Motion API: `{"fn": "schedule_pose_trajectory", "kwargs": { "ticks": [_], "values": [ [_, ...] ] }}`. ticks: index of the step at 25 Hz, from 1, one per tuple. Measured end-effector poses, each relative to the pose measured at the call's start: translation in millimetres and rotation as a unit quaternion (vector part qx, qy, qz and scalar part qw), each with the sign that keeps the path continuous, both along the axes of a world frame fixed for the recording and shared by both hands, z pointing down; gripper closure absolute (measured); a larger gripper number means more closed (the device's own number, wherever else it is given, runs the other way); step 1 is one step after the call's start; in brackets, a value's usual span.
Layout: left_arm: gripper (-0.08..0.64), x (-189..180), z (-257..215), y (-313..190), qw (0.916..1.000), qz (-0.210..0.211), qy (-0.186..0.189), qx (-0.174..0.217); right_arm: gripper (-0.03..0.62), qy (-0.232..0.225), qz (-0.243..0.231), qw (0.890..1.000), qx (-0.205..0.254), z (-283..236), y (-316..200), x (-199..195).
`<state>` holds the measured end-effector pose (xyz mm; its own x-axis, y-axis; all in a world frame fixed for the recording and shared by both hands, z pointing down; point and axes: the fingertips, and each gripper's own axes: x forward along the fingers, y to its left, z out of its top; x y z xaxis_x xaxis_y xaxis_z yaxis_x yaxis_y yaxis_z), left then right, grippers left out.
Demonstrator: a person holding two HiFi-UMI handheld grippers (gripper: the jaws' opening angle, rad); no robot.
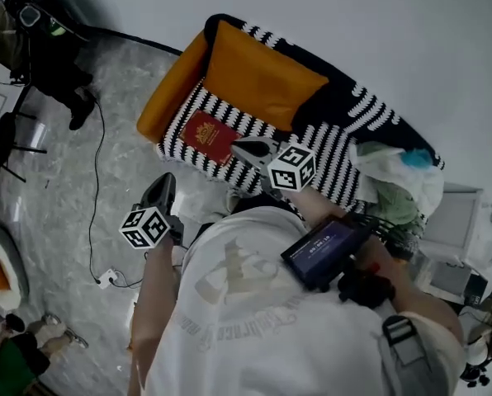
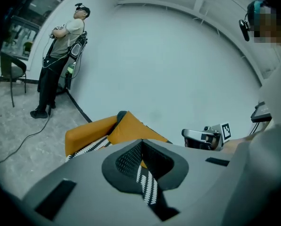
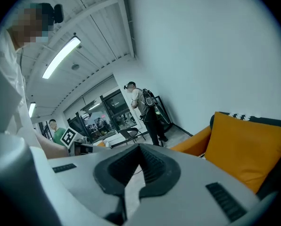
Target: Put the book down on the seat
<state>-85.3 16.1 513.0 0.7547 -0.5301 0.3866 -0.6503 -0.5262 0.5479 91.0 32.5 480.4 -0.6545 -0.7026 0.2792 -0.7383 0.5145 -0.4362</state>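
Red with a gold crest, the book [image 1: 208, 136] lies flat on the black-and-white striped seat [image 1: 328, 163] of the armchair. It sits toward the front edge, close to the orange arm [image 1: 170, 89] and below the orange back cushion [image 1: 258, 77].

Neither pair of my tongs holds it. My right tongs [image 1: 239, 148] hang just beside the book's near corner, their jaws pressed together with nothing between them. Whether the tip brushes the cover I cannot tell.

My left tongs [image 1: 162, 181] are lower, over the grey marbled floor [image 1: 73, 196] in front of the chair and apart from the book. Their jaws are also closed tight on nothing.

A crumpled white bag [image 1: 395, 172] rests at the far right end of the seat. In the left gripper view a person [image 2: 60, 55] stands by the wall with arms folded.
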Motion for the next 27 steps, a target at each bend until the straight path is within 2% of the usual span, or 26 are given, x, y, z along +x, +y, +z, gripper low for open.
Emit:
{"fn": "schedule_pose_trajectory", "kwargs": {
  "ticks": [8, 22, 27],
  "values": [
    [0.549, 12, -5, 17, 0.9994, 0.030, -0.011, 0.013, 0.578, 0.005, -0.001, 1.000, 0.003, -1, 17, -5],
    [0.549, 10, -4, 25, 0.9991, 0.036, -0.012, 0.018, 0.578, 0.011, 0.001, 1.000, -0.002, 7, 26, -12],
    [0.549, -1, -1, 29, 0.9993, 0.032, -0.013, 0.013, 0.578, 0.012, -0.002, 1.000, -0.005, 8, 27, -22]
  ]
}}
